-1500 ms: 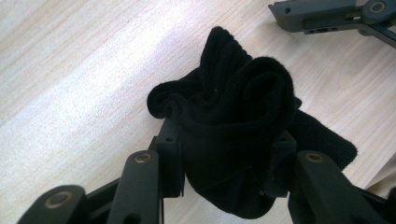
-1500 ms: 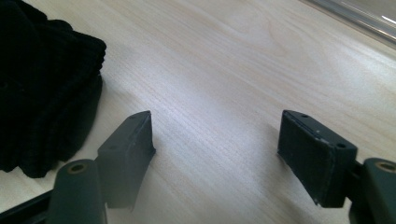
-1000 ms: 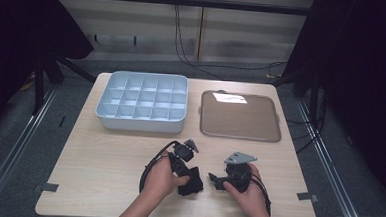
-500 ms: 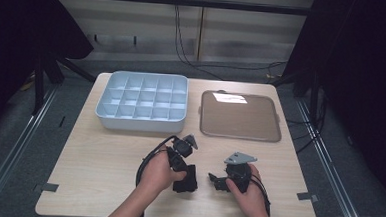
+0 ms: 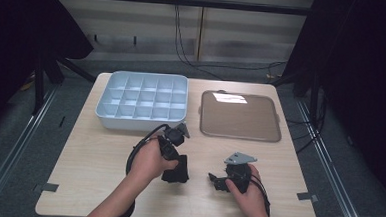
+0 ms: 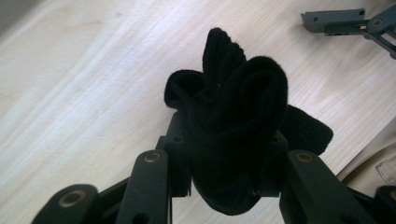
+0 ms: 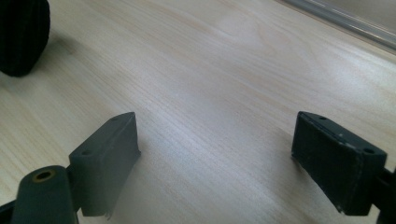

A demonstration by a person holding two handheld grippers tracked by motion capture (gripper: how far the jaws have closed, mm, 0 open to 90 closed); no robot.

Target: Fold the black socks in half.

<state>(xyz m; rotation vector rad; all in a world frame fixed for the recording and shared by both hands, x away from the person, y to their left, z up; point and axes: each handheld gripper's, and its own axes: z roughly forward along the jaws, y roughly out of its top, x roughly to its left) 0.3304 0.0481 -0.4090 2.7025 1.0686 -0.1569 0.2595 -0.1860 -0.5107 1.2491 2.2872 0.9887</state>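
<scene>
Near right, resting low over the pale wooden table: right gripper, released, jaws spread wide with only bare wood between them. Same spot as a second ago; idle for now.

Just left of it, clenched on a bunched black knitted cloth, perhaps a rolled sock: left gripper, pads pressing the bundle from both sides, loose folds spilling out above the jaws. Compared with a second ago, carried a little farther and to the left, and apparently lifted off the wood rather than dragged. Judged from that: pick-up done, grip sound, carrying phase begun.

Farther off, at the far left: a pale blue plastic organiser box divided into many small square compartments, all looking empty. Probably the destination, and lying just beyond the left gripper in the high view.

Far right, beside the box but apart from it: a flat brown tray with a grey rim, bare, with a bright reflection on it.

Nothing lying between bundle and box. Worth watching: the box's near wall, to be cleared on the way in, and the dangling folds, wider than a single compartment and likely to catch on a divider. Also the cable trailing from the left gripper, looping near the wrist.
</scene>
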